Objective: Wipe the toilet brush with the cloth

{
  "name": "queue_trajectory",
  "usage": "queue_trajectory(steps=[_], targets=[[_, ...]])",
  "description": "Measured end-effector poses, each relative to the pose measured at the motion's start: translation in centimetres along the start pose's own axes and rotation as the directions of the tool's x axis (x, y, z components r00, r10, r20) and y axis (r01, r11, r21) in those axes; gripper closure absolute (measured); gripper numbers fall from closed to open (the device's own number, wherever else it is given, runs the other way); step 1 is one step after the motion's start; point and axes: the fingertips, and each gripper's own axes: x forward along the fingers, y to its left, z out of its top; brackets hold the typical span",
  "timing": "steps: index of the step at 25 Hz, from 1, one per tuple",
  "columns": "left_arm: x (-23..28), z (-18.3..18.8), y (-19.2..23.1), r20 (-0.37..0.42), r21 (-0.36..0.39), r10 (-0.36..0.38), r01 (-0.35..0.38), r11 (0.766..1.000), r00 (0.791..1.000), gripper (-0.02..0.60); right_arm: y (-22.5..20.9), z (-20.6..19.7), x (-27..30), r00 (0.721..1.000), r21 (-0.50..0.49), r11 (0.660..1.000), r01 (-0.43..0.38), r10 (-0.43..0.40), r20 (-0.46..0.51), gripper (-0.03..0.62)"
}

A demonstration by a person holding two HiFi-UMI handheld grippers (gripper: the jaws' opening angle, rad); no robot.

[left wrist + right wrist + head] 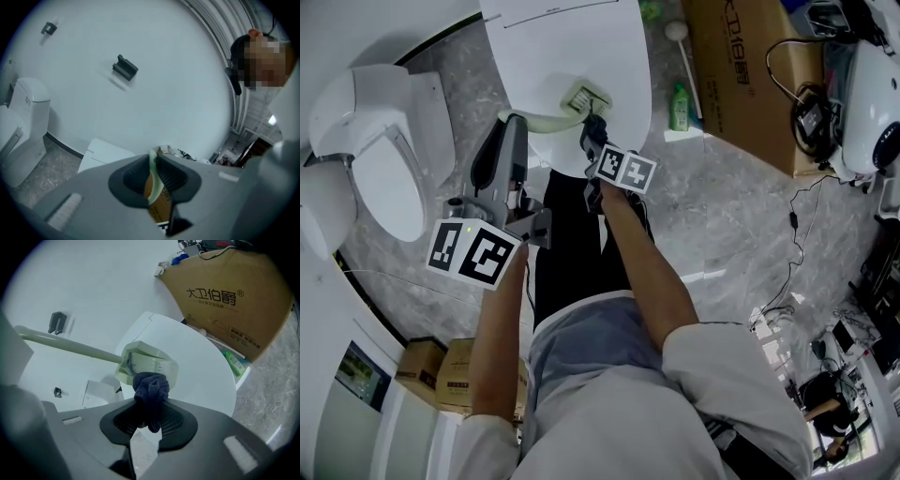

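**Brush and cloth: current position**

Your left gripper (153, 164) is clenched on the pale green handle (153, 174) of the toilet brush (149, 365), with a pad pressing on each side. Your right gripper (151, 405) is clamped on the dark blue cloth (151, 386), which bunches out past its jaws. The bunched end touches the brush head (157, 363).

In the right gripper view, the handle runs from the head towards the left. In the head view, you hold the brush in the air above the near edge of the white rounded top (562, 47), roughly level, with the head to the right. Your left gripper is at the handle end and your right gripper is at the head.

A toilet (380, 150) stands on the floor to the left of the top. A cardboard box (741, 66) stands to its right, and a green bottle (679, 106) stands between the top and the box
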Motion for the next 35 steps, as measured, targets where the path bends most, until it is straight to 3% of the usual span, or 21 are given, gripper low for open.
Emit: queue_trajectory(steps=[7,13,22,27,30,33,35], targets=[[0.4,0.0,0.0,0.0,-0.001,-0.002,0.002,1.0,1.0,0.581,-2.4,-1.1,0.4,0.998,0.029,0.999,0.024,-0.023,-0.051,0.507],[0.6,0.1,-0.1,-0.003,0.003,-0.007,0.007,1.0,1.0,0.581,-6.0,-0.1,0.3,0.991,-0.041,0.994,0.102,-0.105,-0.081,0.507],[1.0,0.0,-0.5,-0.007,0.007,-0.008,0.008,1.0,1.0,0.581,-4.8,-0.1,1.5,0.993,-0.073,0.993,0.088,-0.094,-0.078,0.508],[1.1,-0.2,-0.7,-0.008,0.004,-0.006,0.006,1.0,1.0,0.581,-3.7,-0.6,1.9,0.997,0.09,0.994,0.056,-0.051,-0.059,0.508],[1.2,-0.1,-0.6,-0.005,0.002,-0.002,0.002,1.0,1.0,0.581,-3.2,-0.8,2.0,0.999,0.226,0.974,0.022,-0.017,-0.027,0.508],[1.1,-0.1,-0.4,-0.008,0.006,0.0,0.0,1.0,1.0,0.581,-2.4,-1.8,2.1,0.999,0.394,0.918,-0.036,0.028,0.026,0.508],[1.3,0.1,-0.5,-0.005,0.009,0.001,-0.001,1.0,1.0,0.581,-1.5,-1.7,2.5,0.993,0.518,0.848,-0.111,0.081,0.08,0.508]])
